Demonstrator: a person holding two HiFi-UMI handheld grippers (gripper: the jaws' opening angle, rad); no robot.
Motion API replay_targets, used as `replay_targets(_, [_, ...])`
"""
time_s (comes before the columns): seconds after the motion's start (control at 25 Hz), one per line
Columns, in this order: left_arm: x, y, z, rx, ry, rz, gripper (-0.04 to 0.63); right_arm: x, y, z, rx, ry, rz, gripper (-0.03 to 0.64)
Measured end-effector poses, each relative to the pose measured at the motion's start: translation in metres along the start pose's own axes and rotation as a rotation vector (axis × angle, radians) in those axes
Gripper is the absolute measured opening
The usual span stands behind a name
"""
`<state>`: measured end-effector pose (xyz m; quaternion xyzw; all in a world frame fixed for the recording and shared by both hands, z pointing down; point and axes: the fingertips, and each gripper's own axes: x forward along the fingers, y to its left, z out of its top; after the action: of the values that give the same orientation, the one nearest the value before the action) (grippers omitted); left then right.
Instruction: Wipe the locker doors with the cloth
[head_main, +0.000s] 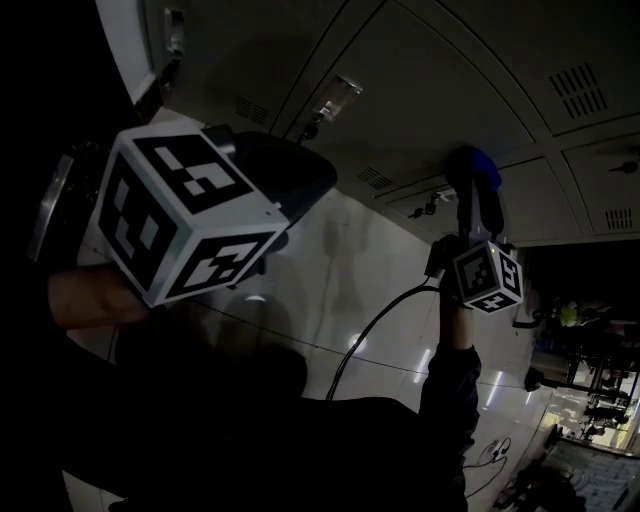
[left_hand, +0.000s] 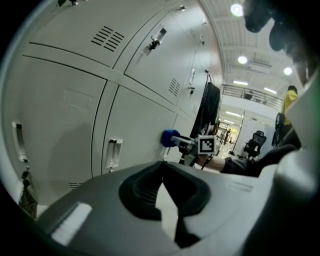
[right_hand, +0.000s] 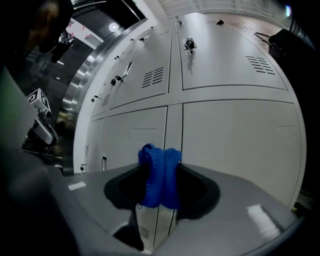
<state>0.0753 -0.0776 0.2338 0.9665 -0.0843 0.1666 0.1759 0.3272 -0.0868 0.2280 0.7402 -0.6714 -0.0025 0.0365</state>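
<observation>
Grey locker doors (right_hand: 235, 130) fill the right gripper view. My right gripper (right_hand: 160, 172) is shut on a folded blue cloth (right_hand: 159, 175) that sticks out past the fingertips, close to the seam between two lower doors. In the left gripper view the cloth (left_hand: 169, 138) is pressed against a lower locker door (left_hand: 140, 115), with the right gripper (left_hand: 176, 141) behind it. The head view is dark: the cloth (head_main: 478, 165) meets the lockers (head_main: 450, 80) at right. My left gripper (left_hand: 162, 169) is held back from the lockers, jaws together with nothing between them.
A door handle (left_hand: 112, 152) and a key hanging in a lock (left_hand: 27, 192) sit on the lockers near the left gripper. A black garment (left_hand: 210, 107) hangs further along the row. A cable (head_main: 380, 320) trails over the shiny floor (head_main: 330, 260). Office chairs (left_hand: 255, 142) stand beyond.
</observation>
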Motion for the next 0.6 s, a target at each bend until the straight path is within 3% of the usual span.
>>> replay_targets(0.28, [-0.004, 0.006, 0.0, -0.007, -0.003, 0.01, 0.0, -0.003, 0.023, -0.001, 0.013, -0.022, -0.014, 0.163])
replay_targets(0.6, [-0.017, 0.006, 0.003, -0.011, -0.019, 0.012, 0.0, 0.031, 0.147, -0.017, 0.008, -0.004, 0.245, 0.163])
